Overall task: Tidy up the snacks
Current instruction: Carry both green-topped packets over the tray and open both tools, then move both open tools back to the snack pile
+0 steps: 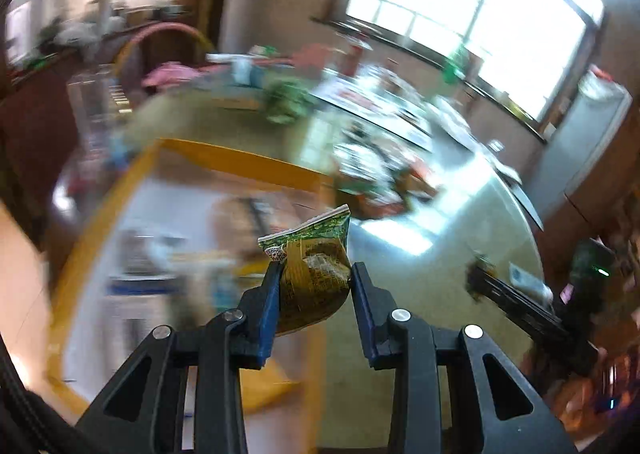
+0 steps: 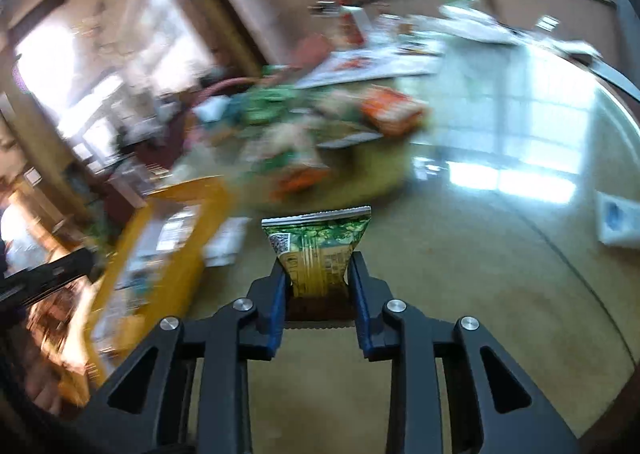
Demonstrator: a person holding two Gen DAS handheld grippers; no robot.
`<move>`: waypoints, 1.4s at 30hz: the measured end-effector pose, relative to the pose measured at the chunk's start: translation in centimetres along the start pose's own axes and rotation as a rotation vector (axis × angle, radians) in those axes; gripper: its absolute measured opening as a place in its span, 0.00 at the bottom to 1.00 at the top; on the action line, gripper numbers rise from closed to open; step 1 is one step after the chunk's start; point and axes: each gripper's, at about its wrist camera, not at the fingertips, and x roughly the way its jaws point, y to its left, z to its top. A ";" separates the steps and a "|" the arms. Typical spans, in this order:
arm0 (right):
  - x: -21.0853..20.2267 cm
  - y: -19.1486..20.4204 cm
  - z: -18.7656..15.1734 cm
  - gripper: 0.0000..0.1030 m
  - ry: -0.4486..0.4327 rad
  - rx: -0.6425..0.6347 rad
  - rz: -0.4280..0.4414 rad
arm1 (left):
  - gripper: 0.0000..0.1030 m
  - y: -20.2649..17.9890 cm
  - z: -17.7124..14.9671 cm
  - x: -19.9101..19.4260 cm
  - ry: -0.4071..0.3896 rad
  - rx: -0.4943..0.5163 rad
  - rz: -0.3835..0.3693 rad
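Evidently mid-carry: each claw had a small green snack packet in its grip, both lifted clear of the bench [image 2: 460, 254], so the step in hand was transport toward the yellow-rimmed tray [image 1: 240, 164].

Left claw [image 1: 312, 272]: blue pads pressed on either flank of a crumpled green-and-gold packet [image 1: 316, 274], its torn-looking top seal poking up between the tips. In the left wrist view the packet hung just over the tray's right edge, with blurred packaging inside the tray below.

Right claw [image 2: 318, 268]: clenched on a second green packet [image 2: 318, 250], held flat-faced, crimped seal uppermost, lower seal showing between the fingers. It sat over bare bench, with the tray [image 2: 192, 190] off to the left and not yet under it.

Snack pile [image 2: 320, 126] lay farther back on the bench, heavily blurred; contents beyond green and orange wrappers could not be told.

Pose: both claws angled downward and forward. The other tool showed at the edge of each view, so the hands were well apart.

Judgement: the next move called for the left packet to be set down in a free spot in the tray before release, and the right claw to swing leftward over the rim. Risk: a light, crushed packet may cling to a pad on release.
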 end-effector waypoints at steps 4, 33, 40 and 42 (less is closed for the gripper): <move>1.0 6.0 0.5 0.29 0.048 -0.093 0.149 | 0.32 4.3 0.6 -0.4 -0.039 -0.065 0.076; 17.9 20.0 2.7 0.61 0.307 -0.249 0.140 | 0.71 12.0 5.7 8.0 0.111 -0.160 0.055; 8.6 17.5 1.8 0.64 0.151 -0.262 0.192 | 0.76 7.8 2.8 0.8 -0.041 -0.111 0.032; 5.8 16.0 1.5 0.64 0.105 -0.260 0.164 | 0.76 6.0 1.6 -0.1 -0.047 -0.085 -0.001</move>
